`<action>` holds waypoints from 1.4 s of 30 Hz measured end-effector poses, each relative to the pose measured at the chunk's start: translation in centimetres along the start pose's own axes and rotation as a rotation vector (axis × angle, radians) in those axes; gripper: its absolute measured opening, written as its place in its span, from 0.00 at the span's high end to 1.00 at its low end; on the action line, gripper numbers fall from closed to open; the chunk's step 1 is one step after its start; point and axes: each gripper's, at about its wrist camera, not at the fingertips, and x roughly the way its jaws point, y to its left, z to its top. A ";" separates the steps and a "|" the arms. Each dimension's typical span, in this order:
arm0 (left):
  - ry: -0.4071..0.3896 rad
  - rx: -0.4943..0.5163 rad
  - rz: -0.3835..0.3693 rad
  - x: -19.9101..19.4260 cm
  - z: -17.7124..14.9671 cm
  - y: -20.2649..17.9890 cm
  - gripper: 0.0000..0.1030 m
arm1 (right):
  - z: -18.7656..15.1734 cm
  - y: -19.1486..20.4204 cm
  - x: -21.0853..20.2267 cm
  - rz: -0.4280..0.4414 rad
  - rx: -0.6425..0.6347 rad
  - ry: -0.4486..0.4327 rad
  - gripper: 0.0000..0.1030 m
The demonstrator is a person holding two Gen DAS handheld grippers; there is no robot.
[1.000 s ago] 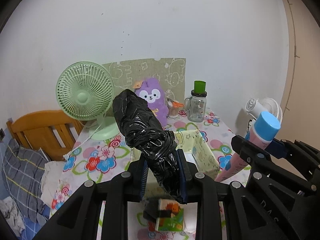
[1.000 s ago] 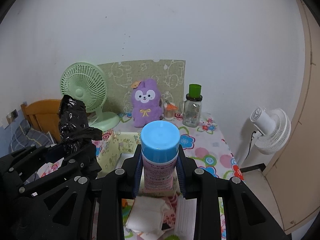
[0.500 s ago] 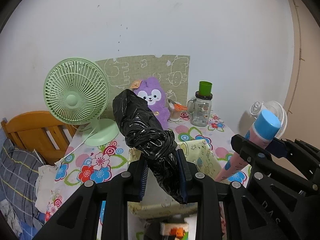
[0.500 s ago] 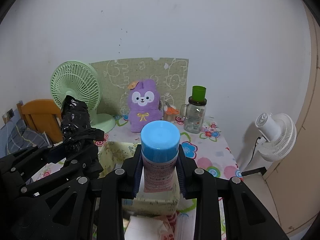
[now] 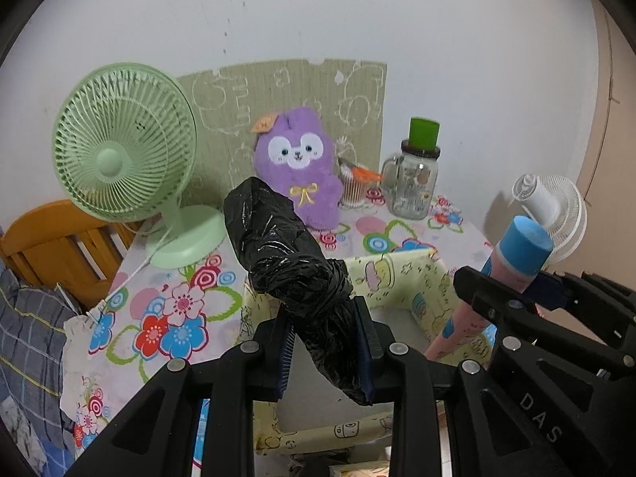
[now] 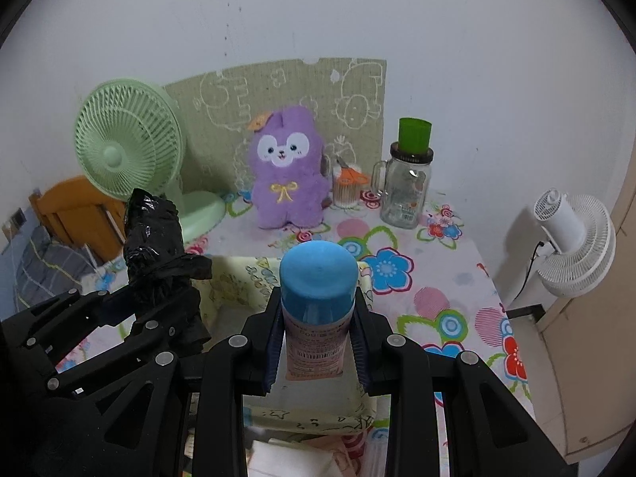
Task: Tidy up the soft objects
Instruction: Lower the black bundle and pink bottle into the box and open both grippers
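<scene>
Left wrist view: the left gripper (image 5: 324, 342) has its jaws pinching the lower end of a black plastic bag roll (image 5: 290, 274), so the roll's free end rises clear above the open yellow fabric bin (image 5: 413, 278) on the tabletop (image 5: 167, 310). The grip low on the roll leaves most of its length free to go into the bin. The right gripper (image 5: 516, 290) enters from the right.

Right wrist view: the right gripper's jaws pinch a pink tube with a blue cap (image 6: 318, 298) just below the cap, upright, directly over the bin. A purple plush toy (image 6: 284, 171) sits behind the bin.
</scene>
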 end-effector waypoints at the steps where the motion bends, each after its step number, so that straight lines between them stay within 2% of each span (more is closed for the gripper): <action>1: 0.010 0.000 -0.001 0.4 -0.2 0.1 0.73 | -0.1 0.0 0.3 -0.001 0.000 0.007 0.68; 7: 0.065 -0.029 -0.005 2.5 -1.4 0.8 0.71 | -1.2 0.3 2.7 -0.008 -0.007 0.088 0.68; 12: 0.107 0.002 0.001 3.6 -2.6 0.6 0.70 | -2.2 0.1 3.9 -0.017 0.010 0.127 0.67; 15: 0.122 0.010 0.005 4.2 -2.9 0.3 0.63 | -2.6 -0.4 4.9 -0.015 0.035 0.156 0.67; 18: 0.135 0.010 0.004 4.5 -3.2 0.4 0.56 | -2.5 -0.3 4.6 -0.032 0.019 0.136 0.66; 19: 0.135 0.003 0.001 4.5 -3.2 0.4 0.52 | -2.4 -0.2 4.6 -0.038 0.008 0.137 0.61; 21: 0.121 0.004 0.003 4.0 -3.3 0.5 0.29 | -2.2 0.1 4.1 -0.065 -0.012 0.112 0.39; 22: 0.112 0.004 0.004 3.8 -3.3 0.5 0.26 | -2.2 0.1 3.8 -0.073 -0.016 0.086 0.24; 23: 0.098 0.008 0.003 3.4 -3.2 0.5 0.22 | -2.1 0.3 3.1 -0.083 -0.025 0.040 0.16; 25: 0.089 0.012 0.005 3.1 -3.2 0.5 0.17 | -2.0 0.6 2.2 -0.111 -0.051 -0.016 0.14; 28: 0.088 0.025 0.009 2.7 -3.2 0.4 0.14 | -1.9 1.1 1.8 -0.125 -0.089 -0.019 0.06; 42: 0.060 0.047 0.025 -0.7 -3.5 -0.7 0.13 | -2.4 0.8 -1.2 -0.098 -0.059 -0.027 0.05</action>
